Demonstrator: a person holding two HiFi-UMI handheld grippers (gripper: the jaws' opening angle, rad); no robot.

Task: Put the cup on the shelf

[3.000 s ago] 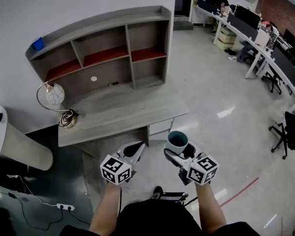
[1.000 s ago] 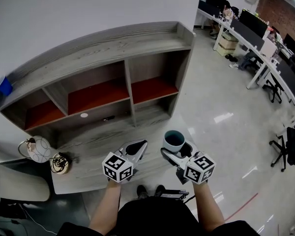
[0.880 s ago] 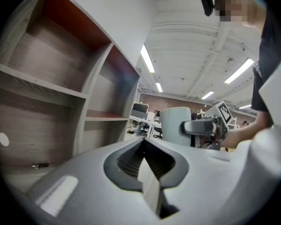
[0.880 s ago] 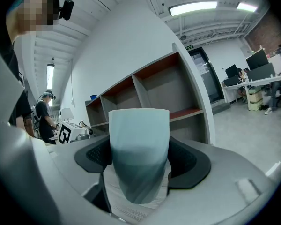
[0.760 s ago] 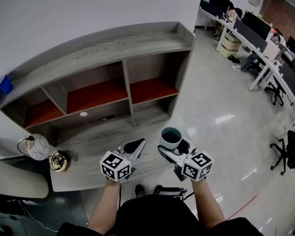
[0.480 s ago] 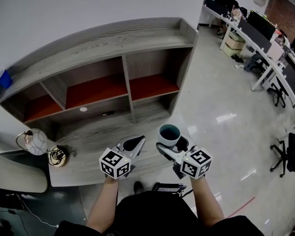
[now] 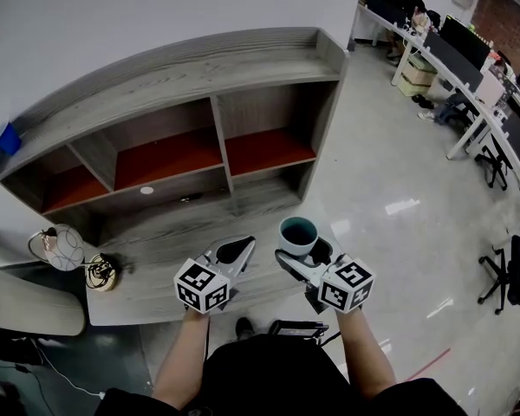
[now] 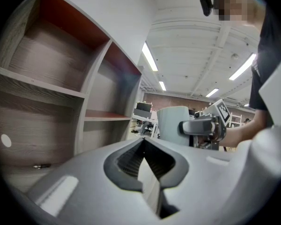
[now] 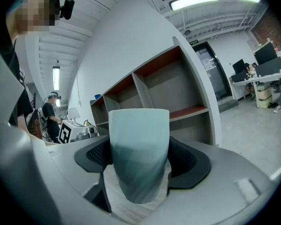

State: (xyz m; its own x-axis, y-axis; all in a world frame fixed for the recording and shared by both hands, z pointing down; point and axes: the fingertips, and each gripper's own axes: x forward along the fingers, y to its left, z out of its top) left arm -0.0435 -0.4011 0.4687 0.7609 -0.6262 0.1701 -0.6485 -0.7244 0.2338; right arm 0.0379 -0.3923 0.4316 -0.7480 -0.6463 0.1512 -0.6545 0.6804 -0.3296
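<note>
A pale teal cup (image 7: 296,233) (image 9: 138,153) (image 8: 173,126) stands upright between the jaws of my right gripper (image 7: 300,251) (image 9: 139,165), which is shut on it and holds it above the desk's front right corner. My left gripper (image 7: 235,250) (image 8: 147,165) hovers just to the left of it, jaws shut and empty. Beyond both stands the grey wooden shelf unit (image 7: 184,66) (image 9: 178,86) (image 8: 61,95), with red-floored upper compartments (image 7: 266,152) and a wide lower bay.
The shelf rests on a grey wooden desk (image 7: 156,258). A wire lamp (image 7: 66,248) and coiled cable (image 7: 99,272) sit at the desk's left end. A blue object (image 7: 7,139) is on the shelf top. Office desks and chairs (image 7: 477,94) line the right.
Over three seconds the shelf has grown much larger and nearer in the head view. In the last second both grippers and the cup have barely shifted, drifting slightly left.
</note>
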